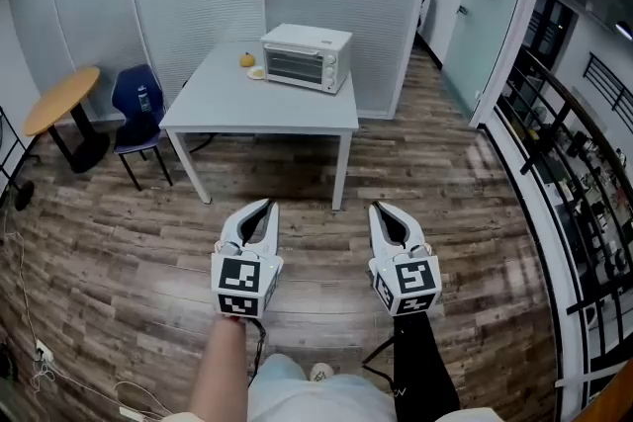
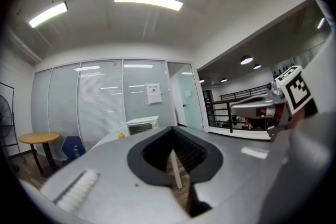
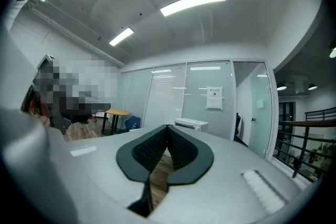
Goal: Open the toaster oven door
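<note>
The white toaster oven point(image 1: 307, 56) stands at the back of a pale grey table point(image 1: 287, 114), far ahead of me, with its glass door closed. It shows small in the left gripper view point(image 2: 143, 124) and in the right gripper view point(image 3: 191, 124). My left gripper point(image 1: 267, 205) and right gripper point(image 1: 377, 208) are held side by side low over the wooden floor, well short of the table. Both are shut, tips touching, with nothing between them point(image 2: 172, 129) point(image 3: 167, 127).
An orange fruit point(image 1: 247, 59) and a small plate point(image 1: 257, 72) lie left of the oven. A blue chair point(image 1: 138, 104) and a round wooden table point(image 1: 62, 99) stand at the left. A black railing point(image 1: 569, 138) runs along the right. Cables point(image 1: 40, 356) lie on the floor at lower left.
</note>
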The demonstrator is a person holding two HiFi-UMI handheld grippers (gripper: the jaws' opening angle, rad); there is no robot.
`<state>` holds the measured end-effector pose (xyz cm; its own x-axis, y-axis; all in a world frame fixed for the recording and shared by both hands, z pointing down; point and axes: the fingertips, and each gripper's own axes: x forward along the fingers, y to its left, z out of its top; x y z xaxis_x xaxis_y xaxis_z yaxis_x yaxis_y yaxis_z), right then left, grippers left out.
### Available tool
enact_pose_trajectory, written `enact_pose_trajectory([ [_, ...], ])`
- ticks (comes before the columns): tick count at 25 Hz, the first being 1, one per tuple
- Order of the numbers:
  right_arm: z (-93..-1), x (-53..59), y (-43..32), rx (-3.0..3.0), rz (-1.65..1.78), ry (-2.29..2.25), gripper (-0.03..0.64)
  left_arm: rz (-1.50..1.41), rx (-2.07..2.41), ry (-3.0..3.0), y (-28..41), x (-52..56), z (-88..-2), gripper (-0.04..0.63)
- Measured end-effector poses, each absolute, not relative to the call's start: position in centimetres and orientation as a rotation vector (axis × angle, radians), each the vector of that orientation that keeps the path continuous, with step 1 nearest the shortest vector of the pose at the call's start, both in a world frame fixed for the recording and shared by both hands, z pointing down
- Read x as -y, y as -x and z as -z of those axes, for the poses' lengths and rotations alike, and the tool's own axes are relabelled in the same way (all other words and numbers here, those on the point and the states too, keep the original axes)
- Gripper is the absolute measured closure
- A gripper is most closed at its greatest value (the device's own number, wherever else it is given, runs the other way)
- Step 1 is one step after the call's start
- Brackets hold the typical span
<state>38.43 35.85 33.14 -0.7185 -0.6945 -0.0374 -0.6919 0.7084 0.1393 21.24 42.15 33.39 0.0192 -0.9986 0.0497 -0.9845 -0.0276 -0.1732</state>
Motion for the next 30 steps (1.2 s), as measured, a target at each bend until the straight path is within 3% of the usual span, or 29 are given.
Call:
enact_pose_trajectory([
  [10,-33.6,-30.5,-35.3,2.920,0.240,-1.129,0.615,0.240,-2.159,2.143,-18.1,-36.8,-33.7,0.538],
  [30,-31.7,-7.6,-21.3,2.878,0.231,-1.256,0.615,0.230,-2.030,2.236,-4.1,-12.1,-31.9,0.538],
])
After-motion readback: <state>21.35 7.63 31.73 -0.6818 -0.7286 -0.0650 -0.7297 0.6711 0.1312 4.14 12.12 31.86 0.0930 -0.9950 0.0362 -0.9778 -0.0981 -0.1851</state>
